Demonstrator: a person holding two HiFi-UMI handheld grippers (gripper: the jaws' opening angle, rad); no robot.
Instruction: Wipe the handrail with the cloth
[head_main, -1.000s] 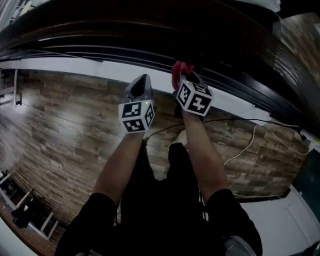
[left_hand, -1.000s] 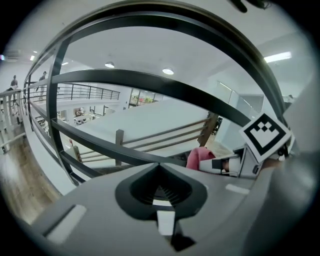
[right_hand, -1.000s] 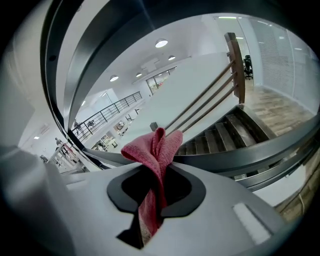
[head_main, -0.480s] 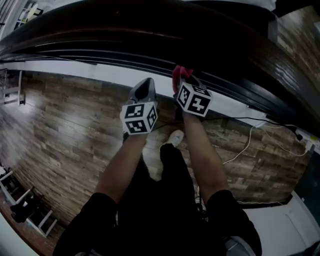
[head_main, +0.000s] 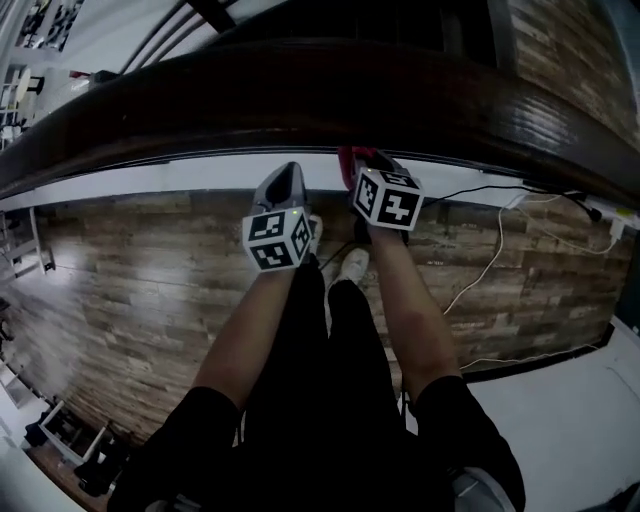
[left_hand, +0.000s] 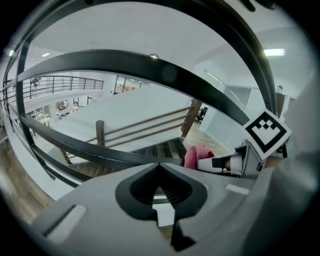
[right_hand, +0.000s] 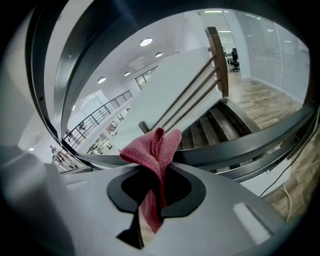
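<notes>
**A:** Eyes on the right gripper (head_main: 366, 165). Its jaws are pinched tight on the cloth (right_hand: 155, 145), a red bunch standing up out of the tips with a tail hanging back through the gap.

**B:** A firm pinch makes sense, since a loose fold would drag out once it rubs along wood. Where's the cloth against the handrail (head_main: 300, 90)?

**A:** From the head view, the rail arcs across the top from nine o'clock round to two. The cloth sits at twelve o'clock of the right gripper, right up at the rail's near edge. Whether it's actually pressing on the rail, I can't confirm.

**B:** And the left gripper (left_hand: 160, 170)?

**A:** Its jaws are closed together with nothing between them. It's at nine o'clock of the right one, just beside it and slightly lower, and it points at the rail without touching it.

**B:** So it's only along for the ride, I'd say. One gripper does the wiping and the other keeps clear.

**A:** That's my read. Both forearms reach straight out towards twelve, which suits a sideways sweep along the curve.

**B:** Any hazards?

**A:** Cables (head_main: 490, 270) trail over the plank floor (head_main: 130, 270) at three o'clock, near the feet. Most of the rail looks still to be wiped.
</notes>
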